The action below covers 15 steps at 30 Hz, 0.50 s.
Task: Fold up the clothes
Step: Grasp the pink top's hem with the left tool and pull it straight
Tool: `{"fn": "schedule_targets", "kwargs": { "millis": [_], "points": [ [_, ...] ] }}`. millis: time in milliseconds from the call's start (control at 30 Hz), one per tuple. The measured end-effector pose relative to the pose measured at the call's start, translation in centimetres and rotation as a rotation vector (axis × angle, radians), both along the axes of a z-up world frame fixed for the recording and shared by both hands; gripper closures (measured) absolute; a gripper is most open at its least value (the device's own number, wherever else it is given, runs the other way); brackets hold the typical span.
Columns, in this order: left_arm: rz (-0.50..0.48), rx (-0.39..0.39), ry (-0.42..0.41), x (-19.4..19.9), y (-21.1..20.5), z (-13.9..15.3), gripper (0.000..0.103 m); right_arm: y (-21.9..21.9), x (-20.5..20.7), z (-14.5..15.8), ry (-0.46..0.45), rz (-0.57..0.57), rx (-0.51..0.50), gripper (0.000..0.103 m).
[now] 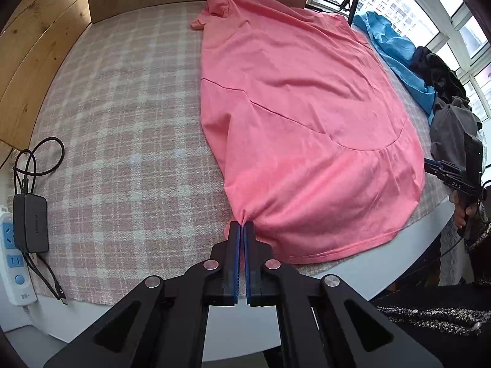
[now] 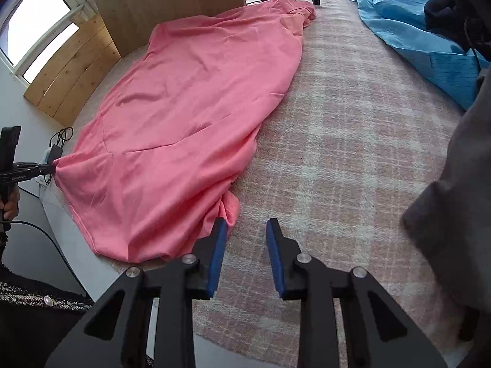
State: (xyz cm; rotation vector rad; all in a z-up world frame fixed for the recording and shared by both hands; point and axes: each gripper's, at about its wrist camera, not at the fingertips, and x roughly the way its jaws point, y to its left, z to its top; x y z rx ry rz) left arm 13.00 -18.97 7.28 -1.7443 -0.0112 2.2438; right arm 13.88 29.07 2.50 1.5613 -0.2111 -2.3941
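A pink garment (image 1: 300, 101) lies spread lengthwise on the plaid blanket (image 1: 122, 122). My left gripper (image 1: 243, 225) is shut on a pinch of its near hem corner, the cloth puckering at the fingertips. In the right wrist view the same pink garment (image 2: 184, 107) fills the left half, and the left gripper (image 2: 50, 167) holds its far-left corner. My right gripper (image 2: 246, 227) stands open just above the blanket. The bunched near right corner of the hem (image 2: 230, 208) lies against the left fingertip (image 2: 221, 225). Only blanket shows between the pads.
A blue garment (image 2: 408, 21), dark clothes (image 1: 435, 70) and a grey garment (image 2: 460, 184) are piled along the right side. A power strip (image 1: 13, 254) and black adapter (image 1: 30, 224) sit at the left edge. Wooden boards (image 1: 40, 46) stand behind.
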Motion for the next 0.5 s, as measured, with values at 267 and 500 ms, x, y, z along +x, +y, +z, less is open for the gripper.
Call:
{"fn": "schedule_targets", "kwargs": {
  "millis": [267, 500],
  "points": [
    [-0.002, 0.020, 0.027, 0.7, -0.7, 1.0, 0.101, -1.6, -0.4, 1.3, -0.005, 0.046, -0.014, 0.101],
    [-0.041, 0.047, 0.024, 0.7, 1.0, 1.6, 0.101, 4.3, 4.1, 11.0, 0.204, -0.178, -0.276, 0.101]
  ]
}}
